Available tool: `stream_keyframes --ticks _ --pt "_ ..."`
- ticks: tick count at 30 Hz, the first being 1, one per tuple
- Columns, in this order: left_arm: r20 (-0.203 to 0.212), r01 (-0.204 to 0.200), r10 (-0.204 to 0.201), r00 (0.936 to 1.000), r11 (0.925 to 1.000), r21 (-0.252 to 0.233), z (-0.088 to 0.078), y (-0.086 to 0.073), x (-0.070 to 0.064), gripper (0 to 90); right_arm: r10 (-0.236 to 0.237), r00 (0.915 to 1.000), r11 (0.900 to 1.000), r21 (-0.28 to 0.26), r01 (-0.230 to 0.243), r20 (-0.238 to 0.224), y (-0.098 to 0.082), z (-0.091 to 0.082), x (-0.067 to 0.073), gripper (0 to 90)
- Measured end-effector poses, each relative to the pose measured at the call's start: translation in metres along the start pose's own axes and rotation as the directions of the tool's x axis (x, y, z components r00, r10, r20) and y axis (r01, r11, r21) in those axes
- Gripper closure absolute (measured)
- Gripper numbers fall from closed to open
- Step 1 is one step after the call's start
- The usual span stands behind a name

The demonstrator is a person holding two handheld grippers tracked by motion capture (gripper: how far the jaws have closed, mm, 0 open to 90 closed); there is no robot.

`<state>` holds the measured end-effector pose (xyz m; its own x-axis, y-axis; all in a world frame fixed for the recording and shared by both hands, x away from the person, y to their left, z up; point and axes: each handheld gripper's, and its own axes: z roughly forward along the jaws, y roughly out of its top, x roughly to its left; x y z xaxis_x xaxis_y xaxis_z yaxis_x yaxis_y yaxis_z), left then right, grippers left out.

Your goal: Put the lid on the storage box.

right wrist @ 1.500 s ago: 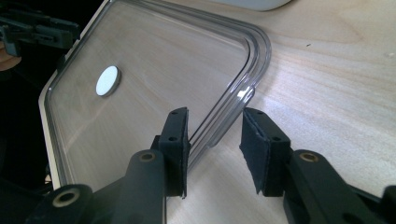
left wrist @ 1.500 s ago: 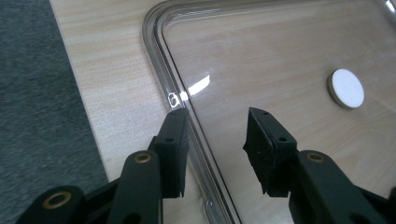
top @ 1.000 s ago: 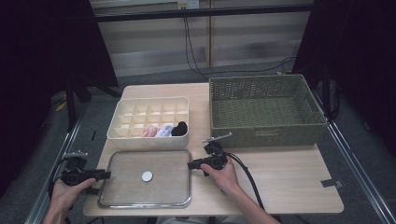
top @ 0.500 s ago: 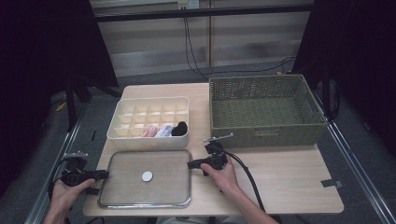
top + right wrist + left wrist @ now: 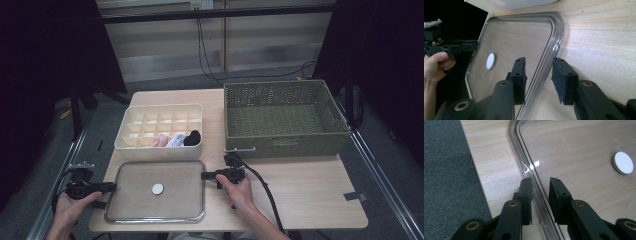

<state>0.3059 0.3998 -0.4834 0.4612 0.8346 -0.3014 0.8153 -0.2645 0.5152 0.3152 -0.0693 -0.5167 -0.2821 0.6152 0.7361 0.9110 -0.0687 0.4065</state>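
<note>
Clear plastic, the flat lid [image 5: 135, 205] lies at the near edge of the bench [image 5: 300, 200], its long axis running from 9 o'clock to 3 o'clock across the person's front, with a white knob [image 5: 157, 188] at its middle. The left tool [image 5: 111, 187] sits at the lid's 9 o'clock end and the right tool [image 5: 204, 175] at its 3 o'clock end, each pointing inward along that long axis, so each hand is nearest its own short side. In the left gripper view the jaws have just been closing and stand narrow, with the raised rim running between them; the outer pad looks close against the rim, while the inner one is apart from it, so I judge it not yet pinched. In the right gripper view the jaws stand somewhat wider, again astride the rim near a rounded corner, neither pad pressing. The coming move likely turns on this: both rims must be gripped at opposite ends before the lid can rise level. Straight beyond the lid, at its 12 o'clock and just beside it, stands the cream divided box [image 5: 165, 106] it would seem to fit, with rolled pink, white and black items [image 5: 176, 139] in its near row. Farther off toward 2 o'clock is the green woven basket [image 5: 285, 140].
</note>
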Motion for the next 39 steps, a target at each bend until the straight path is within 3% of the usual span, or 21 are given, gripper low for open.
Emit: stream_keyframes --ticks 10,14,17,20,25,31,39 --pt "0.001 0.001 -0.001 1.0 1.0 0.001 0.0 0.0 0.0 72.7 0.089 0.9949 0.996 -0.021 -0.09 -0.047 -0.005 0.0 -0.005 63.2" --pt "0.002 0.0 0.0 1.0 1.0 0.002 0.001 0.0 -0.001 72.8 0.133 0.9865 0.991 -0.003 -0.134 -0.094 -0.008 0.004 -0.006 64.3" --pt "0.01 -0.002 0.002 1.0 1.0 0.001 0.0 0.0 0.0 72.8 0.067 0.9956 0.998 -0.01 -0.068 -0.066 -0.008 0.005 -0.002 65.5" --pt "0.01 0.002 -0.002 1.0 1.0 0.0 0.0 0.0 0.0 72.8 0.035 0.9978 0.999 0.002 -0.035 -0.056 -0.007 0.005 -0.003 70.4" --pt "0.014 0.013 -0.013 0.9998 0.9999 -0.011 0.001 -0.001 0.001 72.9 -0.022 0.9968 0.999 0.023 0.024 -0.077 -0.005 0.009 -0.002 70.6" --pt "0.012 0.018 -0.018 0.9998 0.9998 -0.012 0.001 -0.001 0.0 73.0 -0.049 0.9919 0.998 0.038 0.053 -0.118 -0.004 0.012 -0.004 69.7" --pt "0.023 0.023 -0.022 0.9995 0.9994 -0.025 0.001 -0.002 0.003 72.4 -0.088 0.9878 0.996 0.0 0.088 -0.129 -0.005 0.008 -0.002 72.4"
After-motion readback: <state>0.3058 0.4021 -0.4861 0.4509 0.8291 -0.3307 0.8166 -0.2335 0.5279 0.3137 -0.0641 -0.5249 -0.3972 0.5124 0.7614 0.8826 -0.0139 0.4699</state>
